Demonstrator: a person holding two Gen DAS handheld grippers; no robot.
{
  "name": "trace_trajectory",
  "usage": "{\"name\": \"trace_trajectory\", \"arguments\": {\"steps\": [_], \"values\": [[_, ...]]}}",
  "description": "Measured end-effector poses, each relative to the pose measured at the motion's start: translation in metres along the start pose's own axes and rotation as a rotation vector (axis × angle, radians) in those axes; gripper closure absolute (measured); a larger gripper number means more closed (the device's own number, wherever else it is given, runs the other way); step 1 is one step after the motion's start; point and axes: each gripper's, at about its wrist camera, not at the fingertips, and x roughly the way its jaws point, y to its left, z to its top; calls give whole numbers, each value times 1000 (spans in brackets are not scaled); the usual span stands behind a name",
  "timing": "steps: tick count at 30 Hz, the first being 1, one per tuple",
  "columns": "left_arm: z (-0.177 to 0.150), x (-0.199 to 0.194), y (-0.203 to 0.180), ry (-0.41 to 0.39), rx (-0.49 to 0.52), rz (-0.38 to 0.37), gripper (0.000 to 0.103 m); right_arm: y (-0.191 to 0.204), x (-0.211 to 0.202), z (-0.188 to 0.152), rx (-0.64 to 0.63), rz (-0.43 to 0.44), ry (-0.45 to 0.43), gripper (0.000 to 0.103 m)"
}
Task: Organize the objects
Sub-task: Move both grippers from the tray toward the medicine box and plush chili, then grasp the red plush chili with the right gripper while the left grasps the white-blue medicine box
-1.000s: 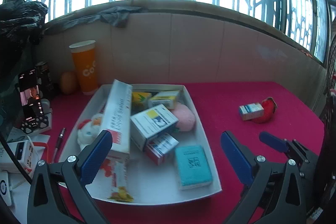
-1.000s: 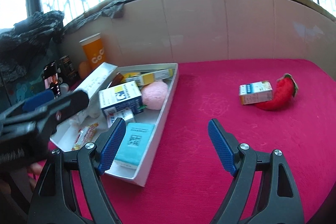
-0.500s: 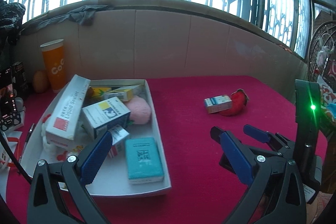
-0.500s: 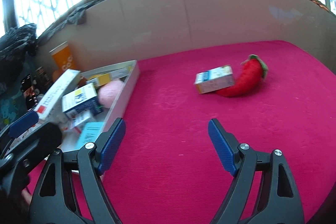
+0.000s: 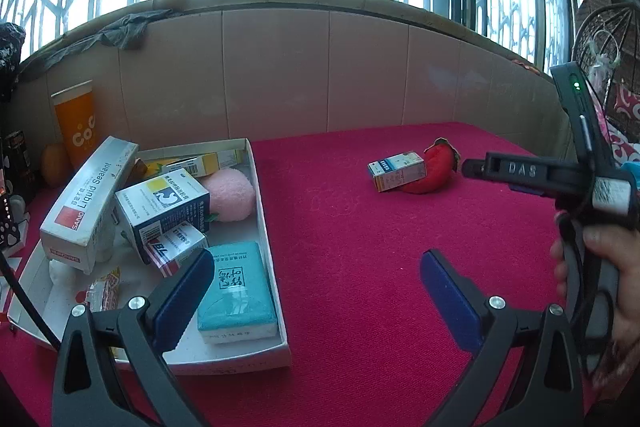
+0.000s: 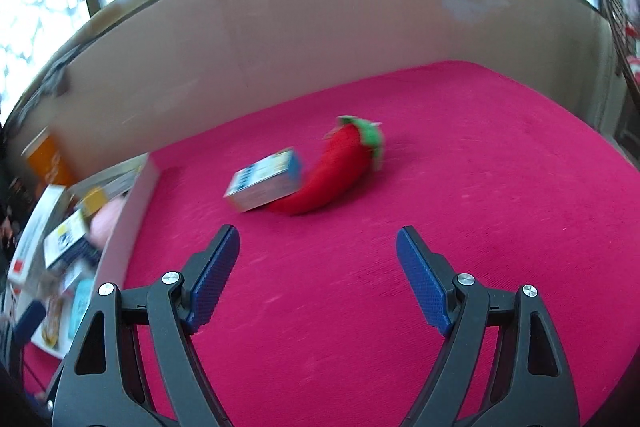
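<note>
The left gripper [image 5: 314,281] was built of black plastic arms with dark blue ribbed pads [image 5: 182,297] and silver screw heads. The right gripper [image 6: 318,277] was made alike. On its side, white letters "DAS", a white label and a green light were seen, and its handle was wrapped by a hand [image 5: 608,287].

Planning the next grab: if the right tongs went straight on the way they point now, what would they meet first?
Probably the small white and blue cardboard box and the red plush chilli it leans against; both lie just ahead of the open right tongs, with only bare red cloth between. Depth is uncertain.
</note>
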Motion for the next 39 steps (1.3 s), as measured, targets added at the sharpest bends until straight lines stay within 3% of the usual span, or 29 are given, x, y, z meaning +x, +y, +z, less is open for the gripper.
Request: {"name": "trace_trajectory", "arguments": {"steps": [5,11,15,16,17,19,21,25,30,34,37,39], "values": [[1,1,1,7,-5,-14,0,-25,18,26,77,-30,25,21],[0,3,8,12,-41,-22,0,-23,55,55,134,-53,61,23],[-1,4,8,16,-43,-16,0,-11,91,63,146,-105,130,31],[-1,4,7,17,-39,-16,0,-8,102,64,145,-123,150,35],[0,5,6,22,-33,-25,0,-7,109,64,140,-137,166,46],[3,7,4,38,-17,-47,0,-7,123,61,139,-154,206,51],[10,6,1,38,-4,-57,0,-5,121,60,106,-144,187,64],[47,6,-7,4,22,-70,0,-18,107,54,98,-44,201,68],[100,41,-28,48,96,-96,0,-66,61,43,148,33,191,68],[122,98,-48,150,85,-115,0,-105,33,28,172,29,176,68],[115,141,-63,258,2,-96,0,-119,31,18,207,24,151,68],[104,163,-73,283,-13,-84,0,-122,38,13,211,34,127,68]]}}
